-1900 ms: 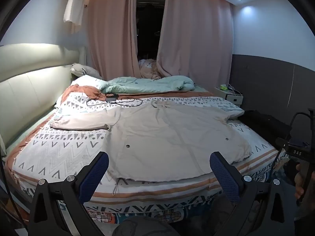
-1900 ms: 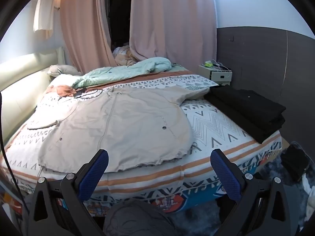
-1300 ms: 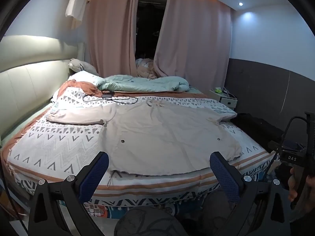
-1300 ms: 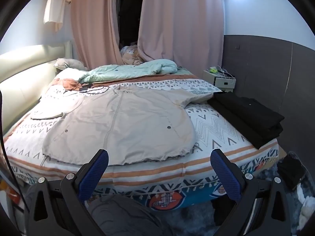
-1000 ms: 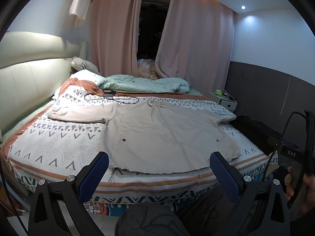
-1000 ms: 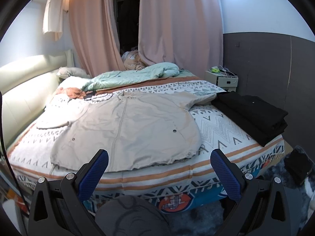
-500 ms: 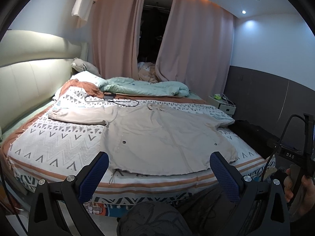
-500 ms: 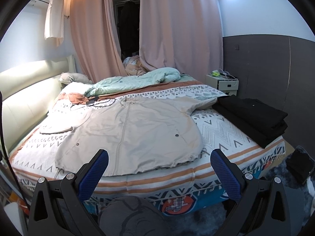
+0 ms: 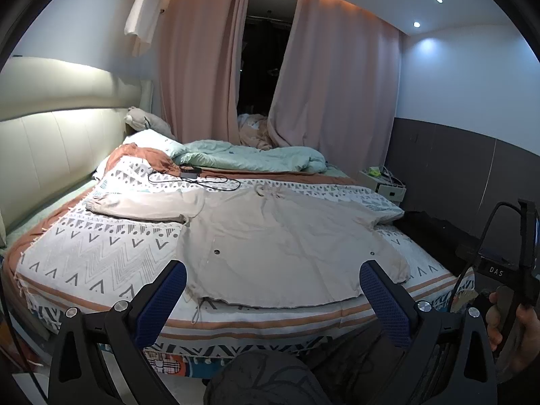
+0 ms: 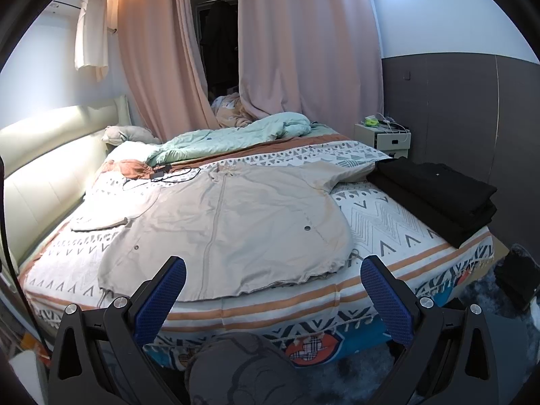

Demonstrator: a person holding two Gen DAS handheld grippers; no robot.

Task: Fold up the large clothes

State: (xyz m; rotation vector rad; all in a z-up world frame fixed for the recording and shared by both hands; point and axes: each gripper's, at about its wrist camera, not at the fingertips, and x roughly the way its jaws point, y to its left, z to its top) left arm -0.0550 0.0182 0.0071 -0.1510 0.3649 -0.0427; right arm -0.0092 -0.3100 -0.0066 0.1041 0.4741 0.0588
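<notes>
The beige coat [image 9: 287, 239] lies flat on the bed [image 9: 101, 256], hem nearest, collar away, so its length runs straight ahead. Both tongs, left [image 9: 270, 290] and right [image 10: 271, 290], hang spread and empty before the hem, neither nearer.

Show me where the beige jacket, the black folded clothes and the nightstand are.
beige jacket [image 10: 236, 222]: right wrist view, middle of its front.
black folded clothes [image 10: 438, 192]: right wrist view, top of the stack.
nightstand [image 10: 391, 140]: right wrist view, front face.
</notes>
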